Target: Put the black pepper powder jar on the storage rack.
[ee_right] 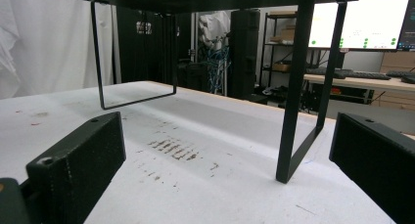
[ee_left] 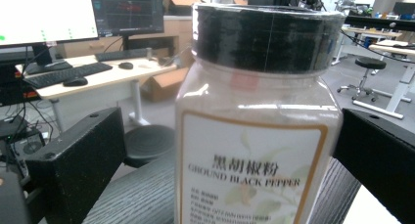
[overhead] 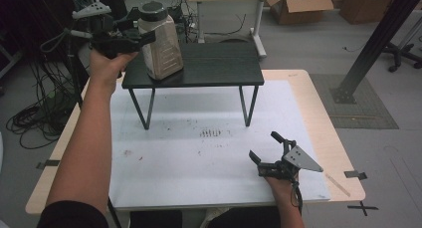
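A tall clear jar of ground black pepper (overhead: 160, 44) with a black lid stands upright at the left end of a small black stand (overhead: 219, 63). My left gripper (overhead: 141, 26) reaches in from the left with its jaws open on either side of the jar. In the left gripper view the jar (ee_left: 254, 136) is close up between the jaws, and a gap shows beside the left jaw. My right gripper (overhead: 263, 145) rests on the white mat (overhead: 199, 158) near the front right, open and holding nothing. It faces the stand's thin legs (ee_right: 293, 87).
A diagonal black frame post (overhead: 378, 44) rises at the right. Behind the stand are a desk (overhead: 229, 4) and cardboard boxes (overhead: 303, 6). Cables (overhead: 35, 113) lie on the floor at the left. The wooden table's right edge (overhead: 338, 153) runs near my right gripper.
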The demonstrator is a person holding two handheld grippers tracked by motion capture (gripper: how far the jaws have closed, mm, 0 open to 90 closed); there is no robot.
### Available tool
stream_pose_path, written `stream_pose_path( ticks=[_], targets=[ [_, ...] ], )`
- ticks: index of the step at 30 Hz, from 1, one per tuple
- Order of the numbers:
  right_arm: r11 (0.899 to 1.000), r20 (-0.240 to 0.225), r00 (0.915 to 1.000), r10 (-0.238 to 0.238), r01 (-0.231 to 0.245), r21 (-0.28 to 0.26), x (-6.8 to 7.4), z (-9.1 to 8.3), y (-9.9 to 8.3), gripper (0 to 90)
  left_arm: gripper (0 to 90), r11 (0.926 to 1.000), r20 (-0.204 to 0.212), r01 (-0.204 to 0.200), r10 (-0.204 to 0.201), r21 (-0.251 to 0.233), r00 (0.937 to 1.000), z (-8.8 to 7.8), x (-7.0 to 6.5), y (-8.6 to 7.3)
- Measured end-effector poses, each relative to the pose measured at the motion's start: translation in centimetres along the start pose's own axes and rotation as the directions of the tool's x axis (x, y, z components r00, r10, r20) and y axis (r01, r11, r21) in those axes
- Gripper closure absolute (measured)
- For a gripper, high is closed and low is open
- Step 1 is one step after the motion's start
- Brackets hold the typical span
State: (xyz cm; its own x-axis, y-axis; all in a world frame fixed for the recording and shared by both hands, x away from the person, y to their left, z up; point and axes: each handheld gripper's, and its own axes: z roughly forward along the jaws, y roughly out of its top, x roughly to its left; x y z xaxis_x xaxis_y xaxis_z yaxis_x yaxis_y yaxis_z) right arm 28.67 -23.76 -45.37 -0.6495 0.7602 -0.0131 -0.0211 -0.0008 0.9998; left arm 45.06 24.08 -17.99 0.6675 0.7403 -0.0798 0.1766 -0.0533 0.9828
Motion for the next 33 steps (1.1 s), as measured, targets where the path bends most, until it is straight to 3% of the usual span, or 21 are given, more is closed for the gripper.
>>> stream_pose_path(
  ticks=[14, 19, 25, 33],
  targets=[
    [1.0, 0.0, 1.0, 0.0, 0.0, -0.001, 0.0, 0.0, 0.0, 0.0, 0.2, 0.9987, 0.003, -0.01, 0.01, -0.05, 0.9999, -3.1, -1.0, -0.7],
    [1.0, 0.0, 1.0, 0.002, -0.002, -0.001, 0.0, 0.0, 0.0, 0.0, 0.2, 0.9949, -0.014, -0.028, 0.026, -0.097, 0.9996, -4.7, -2.0, -2.4],
    [1.0, -0.002, 1.0, 0.0, 0.0, 0.003, 0.0, 0.0, 0.0, 0.0, 0.2, 0.9939, 0.0, -0.04, 0.041, -0.103, 0.9992, -6.1, -3.2, -4.5],
    [1.0, -0.002, 1.0, 0.001, -0.001, 0.0, 0.0, 0.0, 0.0, 0.0, 0.2, 0.994, 0.024, -0.04, 0.043, -0.102, 0.9988, -7.3, -4.4, -5.4]
  ],
)
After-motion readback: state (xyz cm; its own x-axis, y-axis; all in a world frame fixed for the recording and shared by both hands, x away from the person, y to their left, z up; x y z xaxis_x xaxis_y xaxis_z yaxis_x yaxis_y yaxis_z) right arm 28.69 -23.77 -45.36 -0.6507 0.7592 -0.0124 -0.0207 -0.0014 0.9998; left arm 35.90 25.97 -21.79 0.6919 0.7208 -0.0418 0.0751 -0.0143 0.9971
